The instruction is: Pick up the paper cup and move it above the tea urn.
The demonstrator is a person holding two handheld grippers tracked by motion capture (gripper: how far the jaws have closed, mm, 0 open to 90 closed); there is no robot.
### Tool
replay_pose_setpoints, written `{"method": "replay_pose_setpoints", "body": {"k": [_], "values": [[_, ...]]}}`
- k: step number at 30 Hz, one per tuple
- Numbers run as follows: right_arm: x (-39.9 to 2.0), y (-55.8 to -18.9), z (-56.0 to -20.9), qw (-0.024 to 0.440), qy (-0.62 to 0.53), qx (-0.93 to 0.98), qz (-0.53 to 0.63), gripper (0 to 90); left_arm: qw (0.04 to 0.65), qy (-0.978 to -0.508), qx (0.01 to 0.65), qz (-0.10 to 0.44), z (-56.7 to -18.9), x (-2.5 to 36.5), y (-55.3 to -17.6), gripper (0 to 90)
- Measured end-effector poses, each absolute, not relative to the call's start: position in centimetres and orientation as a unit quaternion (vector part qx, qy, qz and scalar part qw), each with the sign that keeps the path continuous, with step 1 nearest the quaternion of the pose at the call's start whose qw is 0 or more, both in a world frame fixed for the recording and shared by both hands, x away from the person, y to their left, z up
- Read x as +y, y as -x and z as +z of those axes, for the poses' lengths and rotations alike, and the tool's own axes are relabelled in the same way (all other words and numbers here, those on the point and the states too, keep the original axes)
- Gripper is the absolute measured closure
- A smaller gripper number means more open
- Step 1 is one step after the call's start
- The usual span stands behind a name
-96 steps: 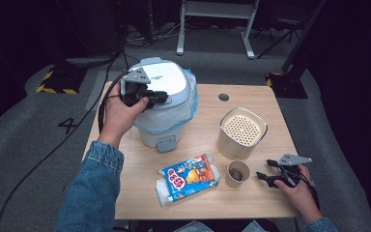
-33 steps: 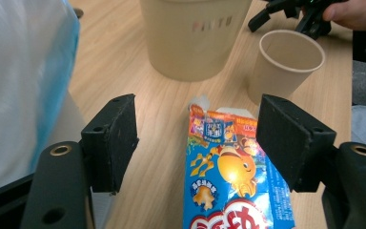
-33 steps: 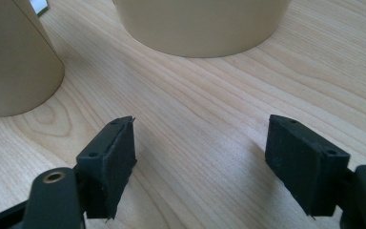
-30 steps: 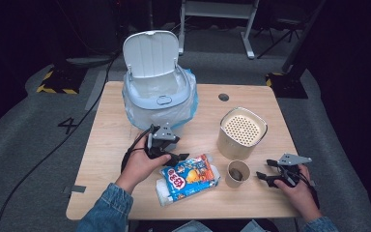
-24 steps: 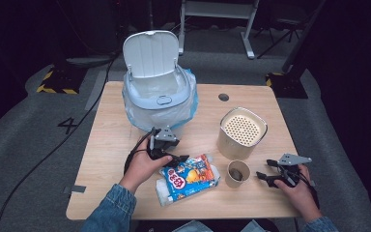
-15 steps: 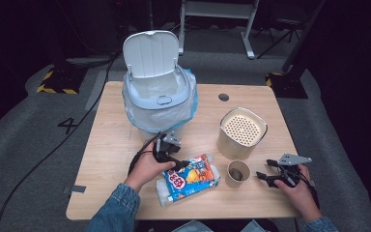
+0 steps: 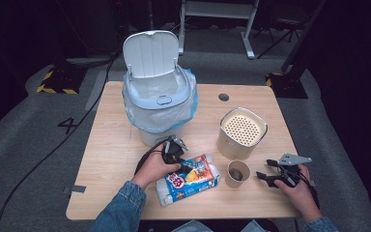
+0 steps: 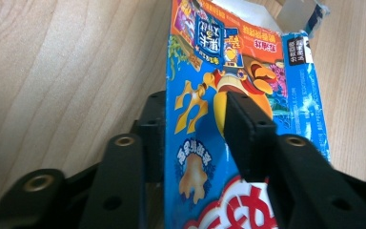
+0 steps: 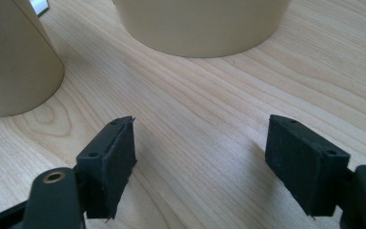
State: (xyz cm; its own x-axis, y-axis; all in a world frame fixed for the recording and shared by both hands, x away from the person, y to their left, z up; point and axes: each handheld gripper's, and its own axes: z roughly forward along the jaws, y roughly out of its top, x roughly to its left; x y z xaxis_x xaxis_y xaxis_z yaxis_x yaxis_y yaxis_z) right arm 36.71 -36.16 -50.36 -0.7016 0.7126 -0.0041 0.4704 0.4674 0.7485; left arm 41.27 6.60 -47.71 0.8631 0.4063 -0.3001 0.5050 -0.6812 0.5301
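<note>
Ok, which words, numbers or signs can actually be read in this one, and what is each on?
"4": painted in white on the grey floor, left of the table.
Chinese characters: printed on the blue snack box held in the left gripper; too small and blurred to read.
White characters on the box's black side strip: too small to read.
Bin, perforated canister and paper cup: no text visible.

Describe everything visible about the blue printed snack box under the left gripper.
The blue printed snack box looks like glossy cardboard, with orange cartoon art and red-white lettering. It lies flat on the wooden table, one end torn open. The left gripper has just closed its jaws across one long edge, one over the printed face.
</note>
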Motion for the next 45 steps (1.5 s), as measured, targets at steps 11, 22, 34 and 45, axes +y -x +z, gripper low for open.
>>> {"method": "replay_pose_setpoints", "body": {"k": [11,22,34,45], "values": [[-36.2,-36.7,-50.4,0.16,-0.351,0.841,0.378,25.9,0.376,-0.893,0.238,-0.062,-43.9,8.4,-40.2,88.8],[-36.2,-36.7,-50.4,0.16,-0.351,0.841,0.378,25.9,0.443,-0.87,0.219,-0.011,-39.2,9.9,-38.7,88.9],[-36.2,-36.7,-50.4,0.16,-0.352,0.841,0.378,25.9,0.536,-0.815,0.213,0.049,-35.8,11.3,-38.2,88.9],[-36.2,-36.7,-50.4,0.16,-0.351,0.841,0.378,26.0,0.584,-0.776,0.225,0.085,-33.5,12.2,-38.7,89.0]]}}
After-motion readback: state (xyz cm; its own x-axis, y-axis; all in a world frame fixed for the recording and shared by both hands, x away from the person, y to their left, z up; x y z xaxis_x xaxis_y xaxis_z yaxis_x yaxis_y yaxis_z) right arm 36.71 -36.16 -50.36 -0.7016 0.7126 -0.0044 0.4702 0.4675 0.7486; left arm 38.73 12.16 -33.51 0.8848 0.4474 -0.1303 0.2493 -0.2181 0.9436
